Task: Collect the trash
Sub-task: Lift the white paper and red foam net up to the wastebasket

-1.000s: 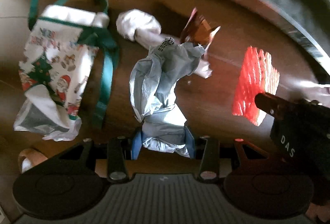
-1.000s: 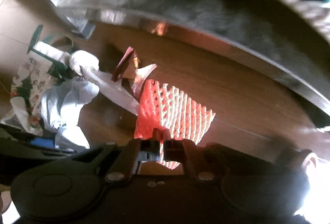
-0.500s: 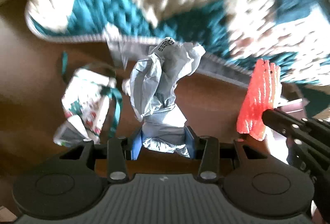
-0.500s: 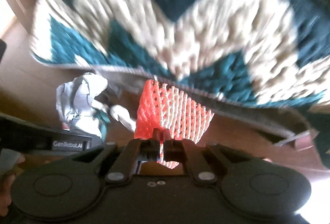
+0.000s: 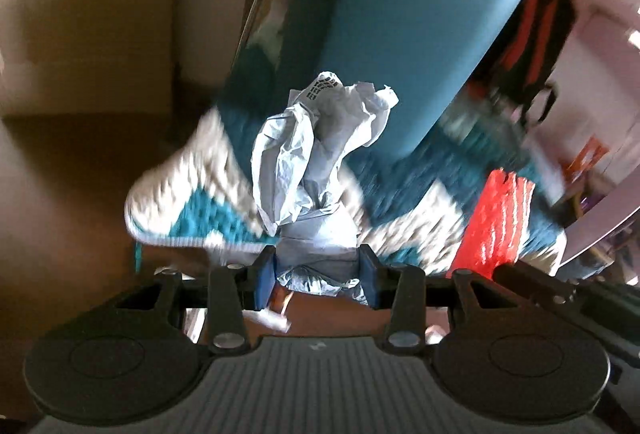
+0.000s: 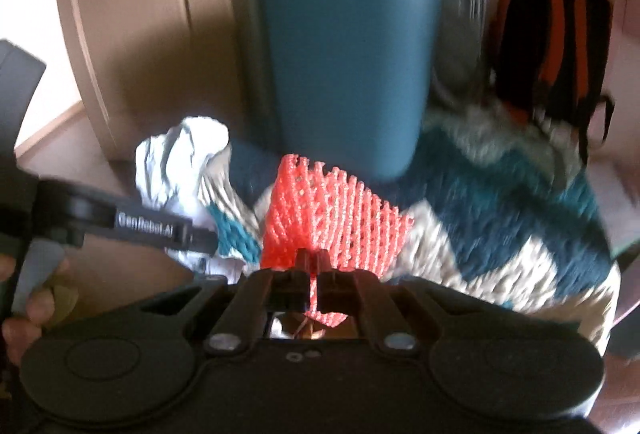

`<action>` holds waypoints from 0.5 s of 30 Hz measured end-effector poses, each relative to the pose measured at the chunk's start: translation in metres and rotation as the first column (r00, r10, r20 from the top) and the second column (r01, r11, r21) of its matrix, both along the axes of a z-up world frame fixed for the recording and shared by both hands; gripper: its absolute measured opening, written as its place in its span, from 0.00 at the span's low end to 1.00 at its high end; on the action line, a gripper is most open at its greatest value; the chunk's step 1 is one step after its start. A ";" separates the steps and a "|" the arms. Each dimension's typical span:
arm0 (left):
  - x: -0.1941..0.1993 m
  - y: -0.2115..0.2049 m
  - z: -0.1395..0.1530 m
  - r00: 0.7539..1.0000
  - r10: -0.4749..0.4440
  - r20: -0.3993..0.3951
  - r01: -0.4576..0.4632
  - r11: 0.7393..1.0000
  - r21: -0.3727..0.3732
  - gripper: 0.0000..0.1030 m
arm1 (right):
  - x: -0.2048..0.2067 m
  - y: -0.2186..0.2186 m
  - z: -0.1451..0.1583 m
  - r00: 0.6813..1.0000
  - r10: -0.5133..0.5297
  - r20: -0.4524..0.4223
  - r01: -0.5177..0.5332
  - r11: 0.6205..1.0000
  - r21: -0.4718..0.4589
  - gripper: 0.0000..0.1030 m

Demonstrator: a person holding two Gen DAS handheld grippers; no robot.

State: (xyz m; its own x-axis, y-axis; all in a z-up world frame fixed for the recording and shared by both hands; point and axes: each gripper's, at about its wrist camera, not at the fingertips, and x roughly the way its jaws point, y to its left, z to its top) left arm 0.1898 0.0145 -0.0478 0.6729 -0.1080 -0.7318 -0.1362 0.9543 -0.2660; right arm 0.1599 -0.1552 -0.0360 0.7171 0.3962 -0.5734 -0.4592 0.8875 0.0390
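Grey-white crumpled paper wad [image 5: 320, 170] sits clamped in the left gripper [image 5: 318, 274]: the blue pads [image 5: 265, 274] press its lower end from both sides, and the rest sticks up and forward, with printed black marks at its tip. Left wrist view: behind the wad are a teal-and-cream woven rug [image 5: 192, 210] and a teal bin [image 5: 404, 46], both motion-blurred. Red foam net [image 5: 496, 222] shows at right, just above the other tool's black finger.

Right wrist view: right gripper [image 6: 312, 280] is closed on that red foam net [image 6: 332, 218]. The jaws are nearly together on its lower edge; the mesh fans up and to the right. Left of it, the paper wad [image 6: 180, 162] is held by the left gripper's black finger, labelled "GenRobot.AI". The teal bin [image 6: 344, 46] stands upright straight ahead, on the far edge of the rug [image 6: 500, 218]. An orange-and-black backpack [image 6: 556, 30] sits to the bin's right.
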 end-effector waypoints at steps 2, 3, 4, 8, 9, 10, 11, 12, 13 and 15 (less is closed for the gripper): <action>-0.003 -0.004 0.026 0.999 -0.007 0.053 0.007 1.000 0.002 0.41 | -0.004 -0.004 0.019 0.999 -0.003 0.045 0.002 1.000 0.014 0.01; -0.005 -0.005 0.037 0.997 -0.010 0.075 0.010 1.000 0.005 0.41 | -0.005 -0.006 0.030 0.997 -0.006 0.071 0.005 1.000 0.022 0.01; -0.005 -0.007 0.049 0.995 -0.014 0.097 0.014 1.000 0.008 0.41 | -0.005 -0.009 0.039 0.996 -0.009 0.093 0.006 1.000 0.028 0.01; -0.007 -0.018 0.100 0.978 -0.044 0.206 0.036 0.998 0.044 0.41 | -0.003 -0.016 0.082 0.983 -0.015 0.181 0.006 0.999 0.052 0.01; -0.007 -0.020 0.112 0.972 -0.052 0.231 0.040 0.998 0.055 0.41 | 0.000 -0.018 0.093 0.982 -0.017 0.186 0.004 0.997 0.072 0.01; -0.007 -0.023 0.122 0.973 -0.057 0.224 0.045 0.997 0.060 0.41 | 0.002 -0.021 0.102 0.982 -0.017 0.188 -0.001 0.996 0.094 0.01; -0.005 -0.024 0.134 0.967 -0.064 0.246 0.049 0.996 0.068 0.41 | 0.004 -0.022 0.113 0.980 -0.017 0.201 -0.005 0.994 0.110 0.01; -0.003 -0.025 0.144 0.962 -0.069 0.264 0.050 0.996 0.075 0.41 | 0.005 -0.023 0.122 0.976 -0.017 0.219 -0.008 0.993 0.114 0.01; -0.002 -0.025 0.153 0.957 -0.072 0.280 0.050 0.995 0.085 0.41 | 0.004 -0.023 0.132 0.972 -0.016 0.235 -0.012 0.993 0.116 0.01; 0.004 -0.028 0.169 0.948 -0.077 0.309 0.045 0.993 0.109 0.41 | 0.006 -0.024 0.150 0.963 -0.013 0.271 -0.020 0.993 0.119 0.01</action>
State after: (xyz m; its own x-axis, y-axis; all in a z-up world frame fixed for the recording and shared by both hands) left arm 0.1942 -0.0133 0.1217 0.8636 -0.0935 -0.4955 -0.0023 0.9819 -0.1893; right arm 0.1662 -0.1791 0.1142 0.8372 0.4530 -0.3065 -0.4705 0.8822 0.0188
